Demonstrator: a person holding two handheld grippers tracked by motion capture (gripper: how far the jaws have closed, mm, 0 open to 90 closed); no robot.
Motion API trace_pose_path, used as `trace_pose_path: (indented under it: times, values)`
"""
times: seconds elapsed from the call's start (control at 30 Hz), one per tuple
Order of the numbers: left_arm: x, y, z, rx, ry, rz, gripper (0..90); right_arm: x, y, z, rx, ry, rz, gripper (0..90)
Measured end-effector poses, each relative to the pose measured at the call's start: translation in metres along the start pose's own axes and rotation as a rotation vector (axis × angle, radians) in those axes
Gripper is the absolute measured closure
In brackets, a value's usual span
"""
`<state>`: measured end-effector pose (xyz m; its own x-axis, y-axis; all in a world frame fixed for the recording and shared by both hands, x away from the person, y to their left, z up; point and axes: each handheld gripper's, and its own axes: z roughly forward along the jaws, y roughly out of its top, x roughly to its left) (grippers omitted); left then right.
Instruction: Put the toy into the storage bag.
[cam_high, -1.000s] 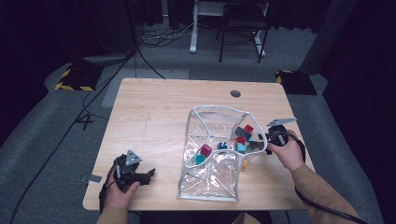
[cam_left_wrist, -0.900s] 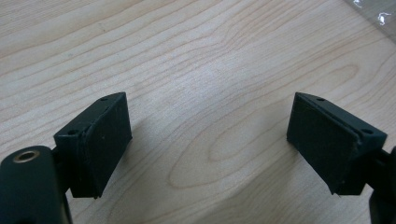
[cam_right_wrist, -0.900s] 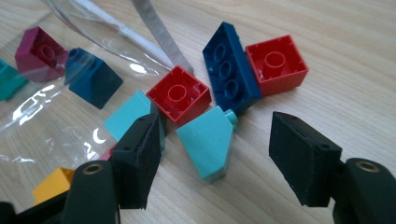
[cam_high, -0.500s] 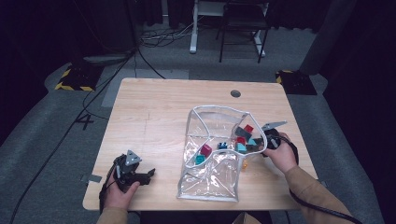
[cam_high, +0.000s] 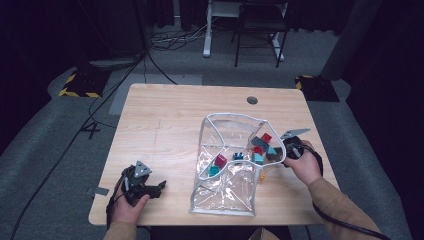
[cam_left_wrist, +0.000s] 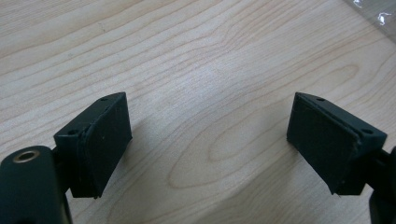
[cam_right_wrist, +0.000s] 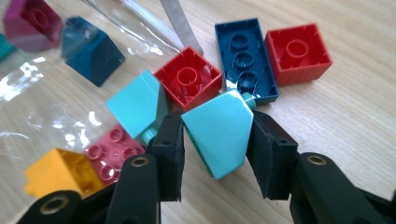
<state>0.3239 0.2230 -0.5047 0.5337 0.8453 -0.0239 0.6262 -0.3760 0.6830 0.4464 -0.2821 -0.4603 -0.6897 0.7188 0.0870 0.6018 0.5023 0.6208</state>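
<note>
At the right edge of the clear plastic bag (cam_high: 227, 190), your right gripper (cam_right_wrist: 215, 140) has just been closing its jaws, and they now pinch a turquoise sloped brick (cam_right_wrist: 218, 131) from both sides. Keep the squeeze even and lift straight up (the slanted face gives the pads little flat to bite on, so I'd judge a tilt could let it slip). Mind the neighbours as you rise: a red square brick (cam_right_wrist: 187, 80) and a dark blue long brick (cam_right_wrist: 243, 55) lie just beside it, with a second turquoise brick (cam_right_wrist: 136, 103) touching at the left.

The held brick is glossy pale turquoise, wedge-shaped, with a stud peeking out at its top corner, and it sits on the wooden table (cam_high: 165, 120) by the bag's rim. Your left gripper (cam_left_wrist: 210, 140) rests near the table's front left corner, jaws spread wide over bare wood, nothing between them.
</note>
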Motion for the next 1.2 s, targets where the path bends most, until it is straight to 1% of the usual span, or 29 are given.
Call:
trace_pose_path:
  times: [0.07,0.1,0.13,0.4,0.5,0.53,0.57,0.67,0.87,1.0,1.07,1.2]
  values:
    - [0.000,0.000,0.000,0.000,0.000,0.000,14.0,0.000,0.002,-0.005,-0.010,-0.004,-0.007,58.8]
    - [0.000,0.000,0.000,0.000,0.000,0.000,14.0,0.000,0.002,-0.005,-0.010,-0.004,-0.007,58.8]
    - [0.000,0.000,0.000,0.000,0.000,0.000,14.0,0.001,0.006,-0.014,-0.025,-0.005,-0.005,58.7]
    - [0.000,0.000,0.000,0.000,0.000,0.000,14.0,0.006,0.018,-0.041,-0.062,-0.006,-0.016,58.8]
    - [0.000,0.000,0.000,0.000,0.000,0.000,14.0,0.007,0.023,-0.050,-0.074,0.000,-0.009,58.7]
    - [0.000,0.000,0.000,0.000,0.000,0.000,14.0,0.007,0.023,-0.050,-0.074,0.000,-0.009,58.7]
    - [0.000,0.000,0.000,0.000,0.000,0.000,14.1,0.008,0.027,-0.057,-0.083,0.007,-0.005,58.8]
    - [0.000,0.000,0.000,0.000,0.000,0.000,14.1,0.009,0.030,-0.065,-0.093,0.018,0.007,58.7]
    - [0.000,0.000,0.000,0.000,0.000,0.000,14.0,0.010,0.039,-0.083,-0.124,0.019,0.002,58.7]
    - [0.000,0.000,0.000,0.000,0.000,0.000,14.0,0.011,0.045,-0.094,-0.147,0.028,0.002,58.7]
    - [0.000,0.000,0.000,0.000,0.000,0.000,14.0,0.011,0.048,-0.098,-0.159,0.038,-0.001,58.7]
    - [0.000,0.000,0.000,0.000,0.000,0.000,14.0,0.012,0.053,-0.107,-0.187,0.036,-0.007,58.7]
